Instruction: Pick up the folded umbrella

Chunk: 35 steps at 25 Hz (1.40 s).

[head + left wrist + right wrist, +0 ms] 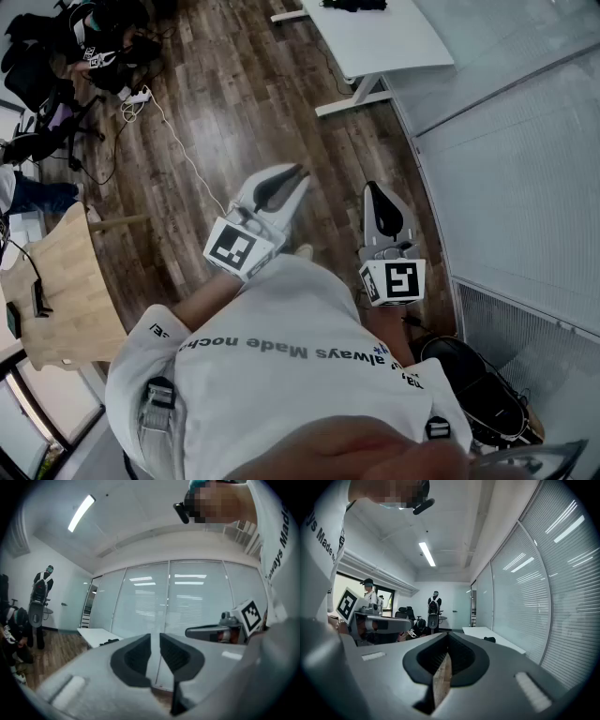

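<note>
The folded umbrella [356,4] is most likely the small dark thing lying on the white desk [375,42], near the desk's far edge in the head view. It is too small in every view to confirm its shape, and nothing else in sight fits the name. Both gripper views show the same dark lump [490,639] low on the desk top.

By my judgement it should be light and compact. It would have a stiff telescoped shaft inside, with soft, rather slippery fabric bunched around it. A grip across the middle of the bundle ought to squeeze the cloth down onto the firm core. The handle end would be harder and less likely to slide. A grip on loose fabric alone may let it slip or hang crooked.

The left gripper [298,173] is held over the wood floor [234,94], well apart from the desk and pointing toward it. Its jaws are closed to a thin slit, and nothing is between the pads.

The right gripper [373,187] is just beside the left one, on the side nearer the glass wall, and is equally short of the desk. Its jaw tips meet and it holds nothing.

Both grippers are therefore empty and touch nothing. Whichever one reaches for the umbrella will need to close the distance to the desk and spread its jaws wider than the bundle before settling over it.
</note>
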Tool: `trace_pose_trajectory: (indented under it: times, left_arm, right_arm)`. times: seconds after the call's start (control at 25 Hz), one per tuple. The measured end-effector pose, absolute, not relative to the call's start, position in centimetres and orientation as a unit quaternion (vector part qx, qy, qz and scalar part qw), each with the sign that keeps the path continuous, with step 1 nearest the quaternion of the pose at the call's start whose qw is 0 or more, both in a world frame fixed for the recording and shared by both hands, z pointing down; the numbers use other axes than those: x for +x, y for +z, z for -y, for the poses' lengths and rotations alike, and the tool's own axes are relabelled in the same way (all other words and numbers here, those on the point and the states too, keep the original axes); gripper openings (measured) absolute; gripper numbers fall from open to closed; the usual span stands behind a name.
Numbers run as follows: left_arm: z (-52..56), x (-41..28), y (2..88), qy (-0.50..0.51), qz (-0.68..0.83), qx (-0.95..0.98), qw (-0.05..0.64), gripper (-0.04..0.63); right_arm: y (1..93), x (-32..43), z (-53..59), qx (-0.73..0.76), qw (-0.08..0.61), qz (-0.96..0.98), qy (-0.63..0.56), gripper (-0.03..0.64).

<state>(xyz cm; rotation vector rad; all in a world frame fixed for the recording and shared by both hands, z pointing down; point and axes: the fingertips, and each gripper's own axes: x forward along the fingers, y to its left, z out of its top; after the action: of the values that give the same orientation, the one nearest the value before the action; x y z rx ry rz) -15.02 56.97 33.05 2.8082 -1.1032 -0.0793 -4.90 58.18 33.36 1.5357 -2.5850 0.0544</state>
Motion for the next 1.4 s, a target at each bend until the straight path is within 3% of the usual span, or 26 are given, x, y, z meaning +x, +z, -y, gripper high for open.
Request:
trace_pose_trajectory:
  times: [0.68, 1.04, 1.4]
  left_arm:
    - [-50.7, -20.8, 34.8, -0.028, 0.359, 0.930, 0.072, 0.060]
    - [-45.0, -19.2, 35.0, -0.031, 0.348, 0.934, 0.079, 0.058]
    - [-35.9, -13.2, 35.7, -0.019, 0.337, 0.938, 0.080, 0.058]
  right_arm:
    - [34.4, -9.7, -52.1, 0.525, 0.070, 0.848, 0.019, 0.001]
    - [35.3, -8.6, -46.5, 0.532, 0.069, 0.844, 0.027, 0.000]
    - [36.1, -2.6, -37.5, 0.540, 0.063, 0.839, 0.036, 0.000]
